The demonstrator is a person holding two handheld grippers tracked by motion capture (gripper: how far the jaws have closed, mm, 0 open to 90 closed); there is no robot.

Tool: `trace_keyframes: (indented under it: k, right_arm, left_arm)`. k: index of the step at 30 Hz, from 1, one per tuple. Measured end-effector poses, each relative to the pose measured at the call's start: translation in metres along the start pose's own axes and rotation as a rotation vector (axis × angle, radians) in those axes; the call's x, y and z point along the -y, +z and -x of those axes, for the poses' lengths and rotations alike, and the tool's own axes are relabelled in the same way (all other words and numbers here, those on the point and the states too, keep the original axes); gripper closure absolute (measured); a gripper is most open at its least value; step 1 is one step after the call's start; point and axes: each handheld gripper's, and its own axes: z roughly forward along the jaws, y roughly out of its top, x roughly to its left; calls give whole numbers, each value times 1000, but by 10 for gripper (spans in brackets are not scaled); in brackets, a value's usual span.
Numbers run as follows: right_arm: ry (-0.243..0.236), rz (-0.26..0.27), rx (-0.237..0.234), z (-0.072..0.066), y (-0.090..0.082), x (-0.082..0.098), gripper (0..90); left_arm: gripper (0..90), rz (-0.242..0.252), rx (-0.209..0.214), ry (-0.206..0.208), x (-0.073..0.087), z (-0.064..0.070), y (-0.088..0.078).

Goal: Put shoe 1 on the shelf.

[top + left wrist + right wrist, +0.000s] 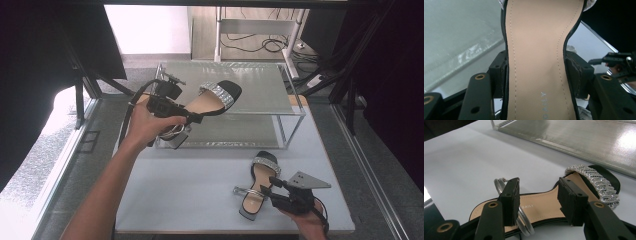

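A black sandal (216,96) with a tan insole and a glittery silver strap hangs in the air over the front of a metal rack (250,80). My left gripper (196,118) is shut on its narrow middle. In the left gripper view both pads (499,72) press the sandal's (536,37) edges. The matching sandal (263,165) lies flat on the table at the lower right. My right gripper (270,190) comes at it from the side and stands open. In the right gripper view its jaws (539,195) hover over the insole (541,206), apart along the shoe's length and not pressing it.
The rack has two silvery shelves and a thin wire frame, and stands at the back of the pale table (190,185). Its lower shelf (586,137) lies just beyond the resting sandal. Dark curtains and frame struts flank the table; cables lie on the floor behind.
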Motion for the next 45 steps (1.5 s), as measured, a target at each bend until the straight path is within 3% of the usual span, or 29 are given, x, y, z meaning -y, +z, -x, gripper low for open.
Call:
trace_keyframes:
  k: [11,19,24,27,37,45]
  right_arm:
    - [-1,-1,1,1,0,0,524]
    - [0,0,3,2,1,1,524]
    - [3,-5,0,3,2,2,524]
    - [4,-8,0,3,3,2,524]
    - [6,-10,-6,3,4,3,522]
    - [4,1,-10,3,1,1,521]
  left_arm:
    - [430,25,-16,-74,-26,-23,7]
    - [430,45,-27,-123,-43,-32,15]
    - [430,38,-45,-148,-56,-39,27]
    - [430,44,-45,-194,-64,-45,36]
    - [430,37,-128,-292,-92,-63,68]
    - [430,38,-164,-373,-99,-80,84]
